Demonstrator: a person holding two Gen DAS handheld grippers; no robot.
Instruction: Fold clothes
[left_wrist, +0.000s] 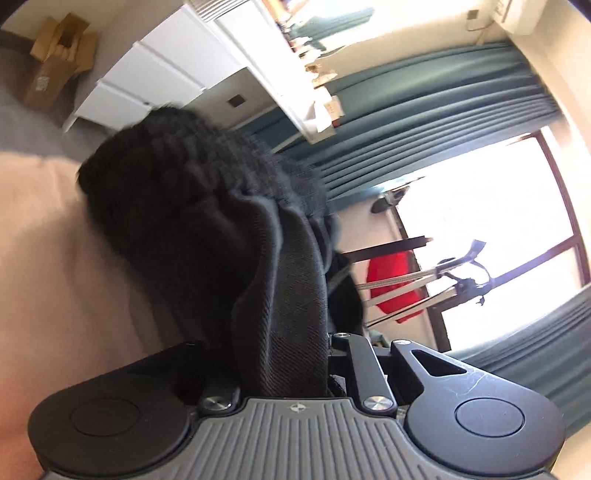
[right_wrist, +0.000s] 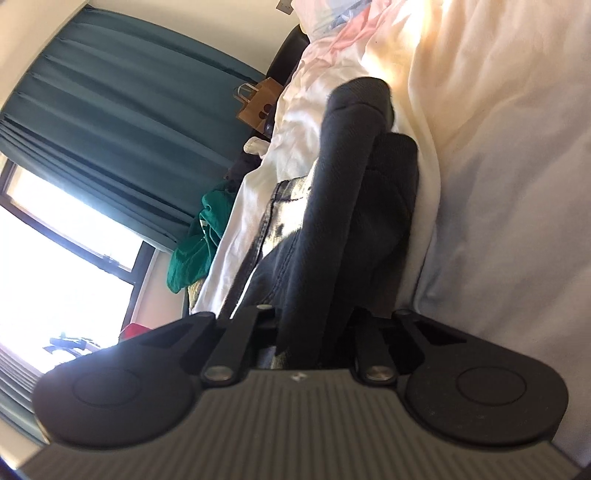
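A dark grey, almost black garment (left_wrist: 207, 229) with a ribbed band fills the left wrist view. It hangs bunched in my left gripper (left_wrist: 295, 332), whose jaws are shut on it; the cloth hides the fingertips. In the right wrist view another part of the dark garment (right_wrist: 343, 221) runs up from my right gripper (right_wrist: 314, 332), which is shut on a fold of it. The cloth hides those fingertips too. The garment is held over a cream bedsheet (right_wrist: 498, 166).
A white drawer unit (left_wrist: 147, 85) and a cardboard box (left_wrist: 55, 62) stand by the wall. Teal curtains (left_wrist: 424, 122) frame a bright window (left_wrist: 480, 206). A green garment (right_wrist: 195, 240), patterned jeans (right_wrist: 280, 214) and a paper bag (right_wrist: 258, 103) lie by the bed.
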